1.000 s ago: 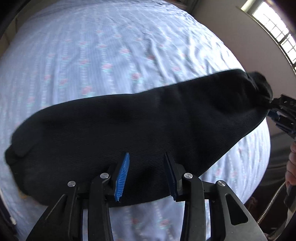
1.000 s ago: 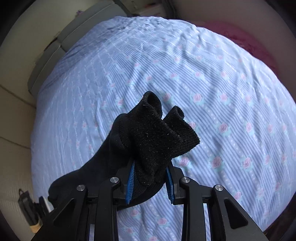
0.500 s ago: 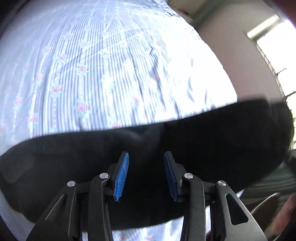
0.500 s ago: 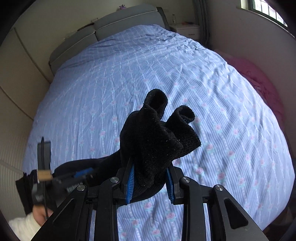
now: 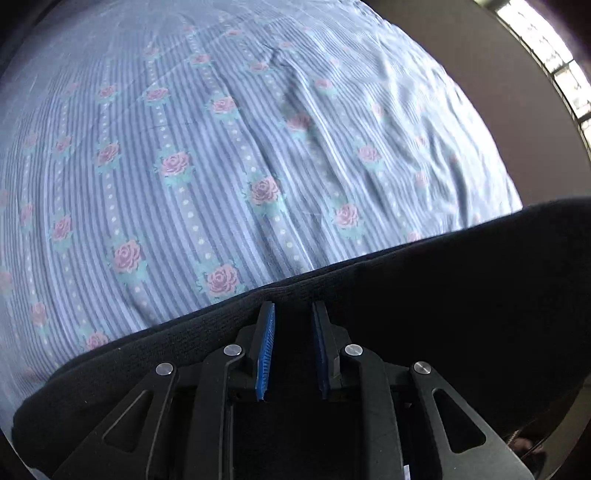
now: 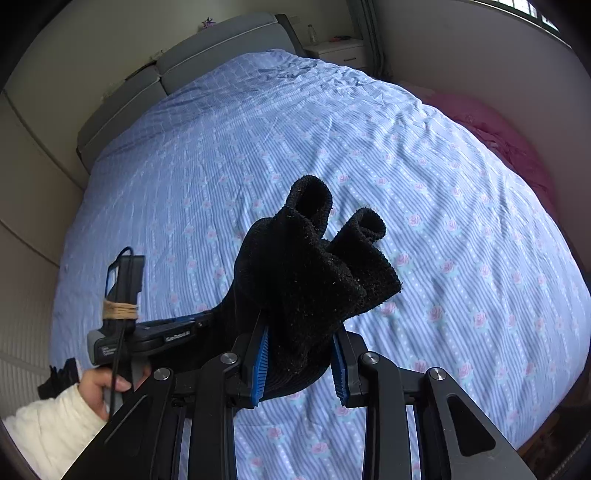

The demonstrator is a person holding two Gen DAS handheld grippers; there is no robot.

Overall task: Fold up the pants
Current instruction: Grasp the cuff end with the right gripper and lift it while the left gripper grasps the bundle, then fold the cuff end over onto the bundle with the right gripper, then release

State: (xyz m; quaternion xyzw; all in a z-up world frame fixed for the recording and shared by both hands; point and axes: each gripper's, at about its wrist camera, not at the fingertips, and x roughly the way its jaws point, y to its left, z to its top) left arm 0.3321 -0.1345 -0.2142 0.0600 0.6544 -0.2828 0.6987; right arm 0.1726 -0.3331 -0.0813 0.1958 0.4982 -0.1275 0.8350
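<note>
A bedroom, seen through my two wrist cameras: a made bed in daylight.

From my right-hand camera I see a bedsheet (image 6: 406,155) of pale blue stripes printed with pink roses, wrinkled and spread across the whole mattress; my left-hand camera shows the same print up close (image 5: 221,155). At the far end stands a grey padded headboard (image 6: 207,62) against a cream wall (image 6: 92,40). Beside it, in the corner, I make out a white nightstand (image 6: 338,50) with a small bottle (image 6: 312,34) on top. A pink fabric (image 6: 509,140) lies along the bed's right side. A window (image 5: 554,59) glares brightly at the upper right of my left view.
</note>
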